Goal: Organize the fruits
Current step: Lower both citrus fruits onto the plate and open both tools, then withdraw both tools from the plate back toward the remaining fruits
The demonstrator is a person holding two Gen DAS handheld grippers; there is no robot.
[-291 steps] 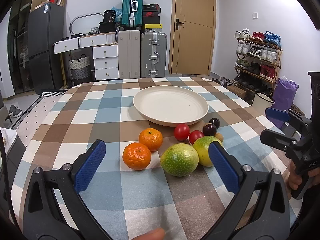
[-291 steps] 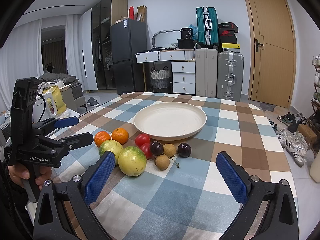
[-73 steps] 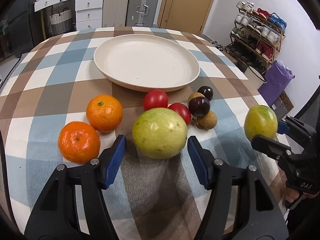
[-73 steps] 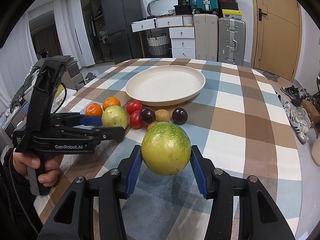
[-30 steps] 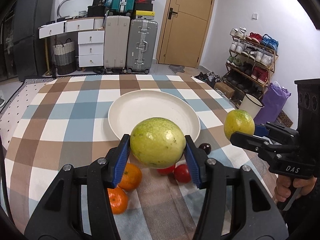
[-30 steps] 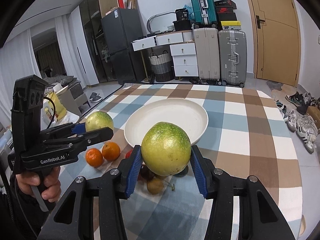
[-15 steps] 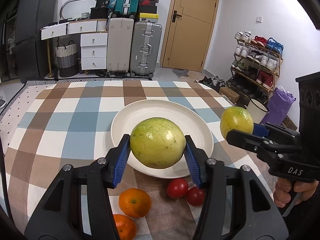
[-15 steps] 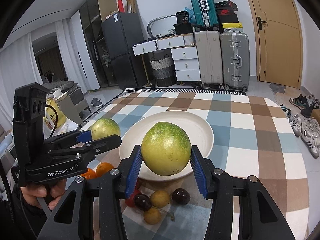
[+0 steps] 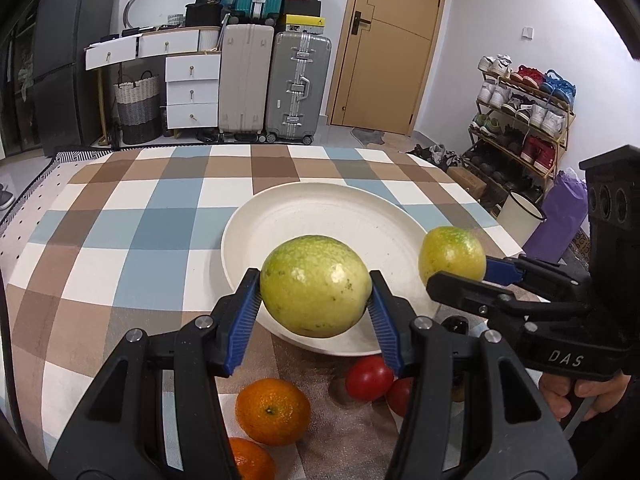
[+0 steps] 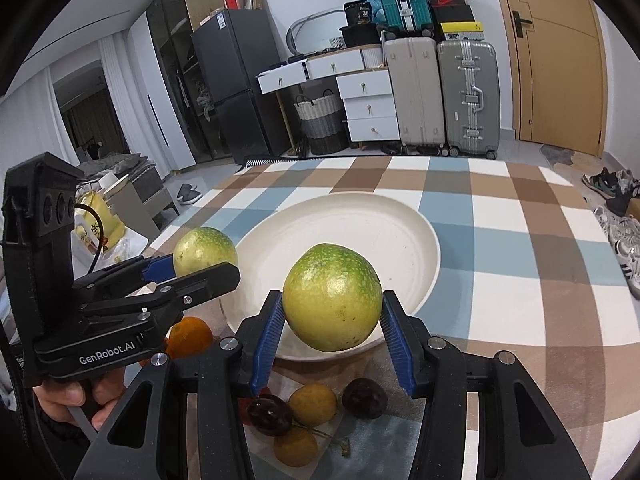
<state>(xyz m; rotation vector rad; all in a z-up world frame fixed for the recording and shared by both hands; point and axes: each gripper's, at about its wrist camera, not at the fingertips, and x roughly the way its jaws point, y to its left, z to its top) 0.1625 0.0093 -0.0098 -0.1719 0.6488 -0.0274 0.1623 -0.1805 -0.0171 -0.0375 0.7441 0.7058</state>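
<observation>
1. Both green fruits have come forward from the near side of the table and now hang over the near rim of the plate (image 9: 320,208), where a second ago they were short of it, above the loose fruit.
2. One green fruit (image 9: 316,286) sits clamped in the left gripper (image 9: 312,304), its blue pads pressing both flanks; the jaws are partly closed around it.
3. A second green fruit (image 10: 332,298) is gripped the same way by the right gripper (image 10: 332,320), clear of the plate's surface.
4. To do this step well, I would carry each fruit further over the flat middle of the plate, lower it until it touches, and only then let go; dropped at the sloping rim, a round fruit would likely roll off. Setting them apart keeps the grippers from bumping.
5. Two oranges (image 9: 273,410), red tomatoes (image 9: 369,372), dark plums (image 10: 364,398) and small brown fruits (image 10: 312,405) still lie on the cloth just in front of the plate.
6. Under them is a checked tablecloth (image 9: 152,224) in blue, brown and white.
7. Beyond stand suitcases (image 9: 298,84), white drawers, a wooden door (image 9: 388,40) and a shoe rack (image 9: 520,120).
</observation>
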